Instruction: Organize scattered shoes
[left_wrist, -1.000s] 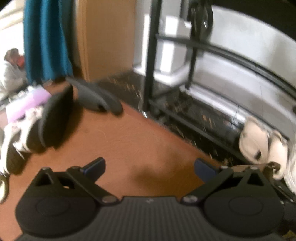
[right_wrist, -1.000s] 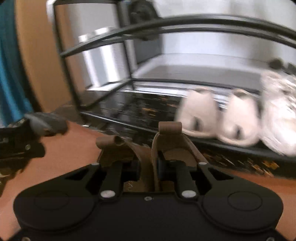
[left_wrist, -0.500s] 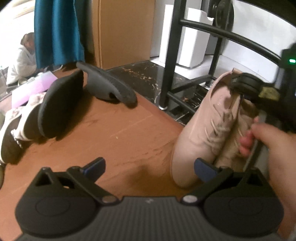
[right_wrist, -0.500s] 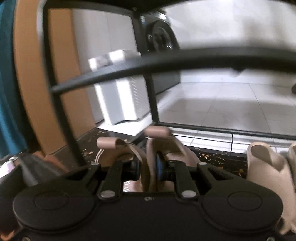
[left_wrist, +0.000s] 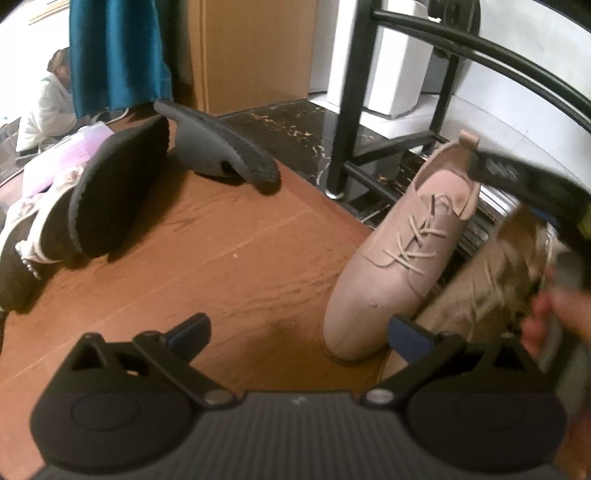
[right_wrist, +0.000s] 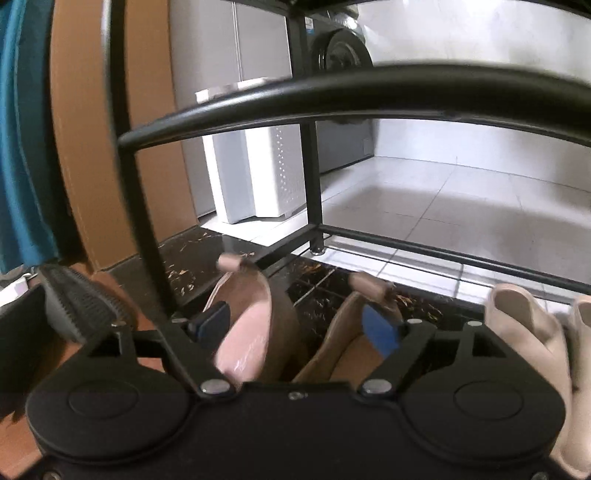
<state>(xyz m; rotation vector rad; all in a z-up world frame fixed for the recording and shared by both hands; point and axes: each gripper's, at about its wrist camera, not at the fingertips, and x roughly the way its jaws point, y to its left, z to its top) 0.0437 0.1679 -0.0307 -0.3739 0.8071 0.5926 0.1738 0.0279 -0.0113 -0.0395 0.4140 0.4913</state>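
Right wrist view: right gripper (right_wrist: 299, 325) spread over two pink lace-up shoes (right_wrist: 251, 332) at the black shoe rack (right_wrist: 332, 92).

The fingers stand apart with a heel on either side of the gap, neither pinched, apparently so the pair can sit side by side at the rack's bottom rail beside pale slippers (right_wrist: 524, 325). In the left wrist view the left gripper (left_wrist: 299, 332) hangs spread and empty above the brown floor (left_wrist: 221, 266); the nearer pink shoe (left_wrist: 402, 254) lies just ahead to its right, dark sandals (left_wrist: 218, 147) farther left.
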